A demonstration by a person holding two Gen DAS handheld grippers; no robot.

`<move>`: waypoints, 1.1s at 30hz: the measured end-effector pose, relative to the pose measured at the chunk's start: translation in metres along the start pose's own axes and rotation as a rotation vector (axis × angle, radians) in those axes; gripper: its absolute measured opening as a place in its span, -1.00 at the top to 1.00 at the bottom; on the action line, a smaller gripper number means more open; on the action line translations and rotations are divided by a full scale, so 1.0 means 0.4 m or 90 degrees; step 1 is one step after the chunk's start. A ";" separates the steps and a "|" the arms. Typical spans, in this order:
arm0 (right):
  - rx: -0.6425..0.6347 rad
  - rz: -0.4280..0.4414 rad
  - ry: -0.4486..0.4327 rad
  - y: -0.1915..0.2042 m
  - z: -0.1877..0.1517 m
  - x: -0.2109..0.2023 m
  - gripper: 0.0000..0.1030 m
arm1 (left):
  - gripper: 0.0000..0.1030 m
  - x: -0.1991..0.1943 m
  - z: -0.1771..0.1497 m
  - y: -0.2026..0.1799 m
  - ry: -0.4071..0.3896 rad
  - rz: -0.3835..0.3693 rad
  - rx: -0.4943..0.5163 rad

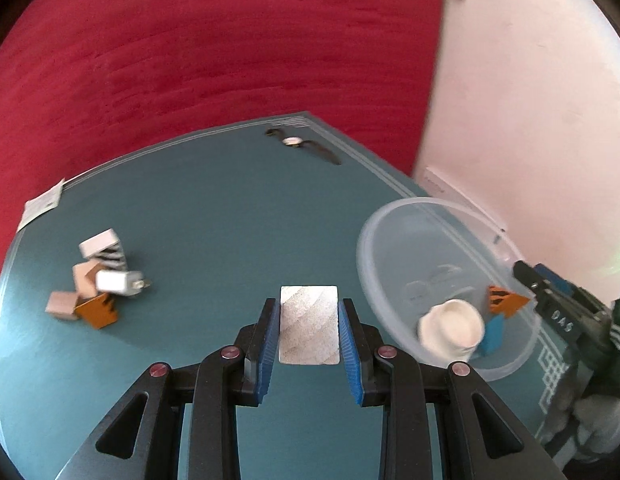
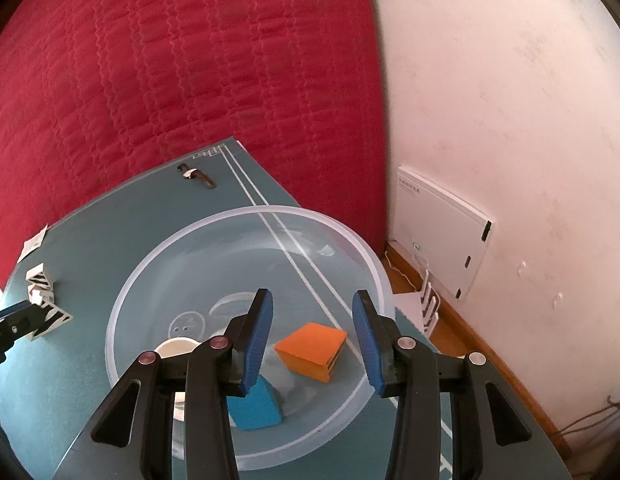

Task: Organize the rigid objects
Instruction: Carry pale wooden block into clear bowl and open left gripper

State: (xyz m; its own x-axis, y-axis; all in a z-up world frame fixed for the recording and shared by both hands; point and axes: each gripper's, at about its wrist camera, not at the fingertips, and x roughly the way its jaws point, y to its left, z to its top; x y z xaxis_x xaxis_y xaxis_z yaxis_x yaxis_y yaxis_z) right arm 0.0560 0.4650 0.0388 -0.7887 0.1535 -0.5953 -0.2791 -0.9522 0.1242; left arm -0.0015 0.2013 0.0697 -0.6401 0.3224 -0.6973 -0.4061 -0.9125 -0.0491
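Left wrist: left gripper (image 1: 309,326) clamps pale flat card (image 1: 309,325) above teal mat (image 1: 214,216); block pile (image 1: 98,280) far left, blurred. Right wrist: right gripper (image 2: 313,334) agape, empty, over clear bowl (image 2: 150,280) holding orange block (image 2: 312,350), blue block (image 2: 256,408), white cup (image 2: 176,348).

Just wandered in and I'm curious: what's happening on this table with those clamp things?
A person is sorting small hard objects into a clear plastic bowl. The left gripper is shut on a pale rectangular block, held above the teal table. The right gripper is open over the bowl, which holds an orange block, a blue block and a white cup. More blocks wait.
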 end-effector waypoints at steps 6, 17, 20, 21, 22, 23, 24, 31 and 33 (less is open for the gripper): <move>0.007 0.008 0.000 -0.016 -0.003 0.001 0.17 | 0.40 0.013 0.024 -0.061 -0.007 -0.026 0.032; 0.017 0.012 0.001 -0.025 0.001 0.006 0.16 | 0.26 0.043 0.063 -0.144 -0.025 -0.077 0.072; 0.017 0.011 0.001 -0.024 0.001 0.005 0.16 | -0.25 0.055 0.063 -0.145 -0.028 -0.070 0.065; 0.016 0.011 0.000 -0.024 0.001 0.005 0.16 | -0.25 0.053 0.058 -0.141 -0.030 -0.066 0.062; 0.017 0.010 0.000 -0.022 0.001 0.005 0.16 | -0.25 0.057 0.056 -0.136 -0.026 -0.063 0.062; 0.017 0.010 0.000 -0.023 0.001 0.006 0.16 | -0.25 0.059 0.052 -0.128 -0.021 -0.058 0.059; 0.017 0.012 0.001 -0.023 0.001 0.008 0.16 | -0.25 0.061 0.050 -0.124 -0.019 -0.053 0.055; 0.008 0.011 0.006 -0.018 -0.006 0.005 0.16 | -0.49 0.070 0.033 -0.082 0.002 -0.019 0.016; 0.004 0.011 0.005 -0.016 -0.007 0.003 0.16 | -0.56 0.063 0.029 -0.078 0.000 -0.009 0.015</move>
State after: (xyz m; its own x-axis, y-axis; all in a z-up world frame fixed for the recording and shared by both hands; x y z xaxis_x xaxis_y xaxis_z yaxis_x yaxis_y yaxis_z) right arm 0.0583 0.4706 0.0350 -0.7888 0.1356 -0.5994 -0.2698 -0.9528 0.1394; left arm -0.0124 0.2407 0.0619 -0.6346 0.3354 -0.6963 -0.4302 -0.9017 -0.0423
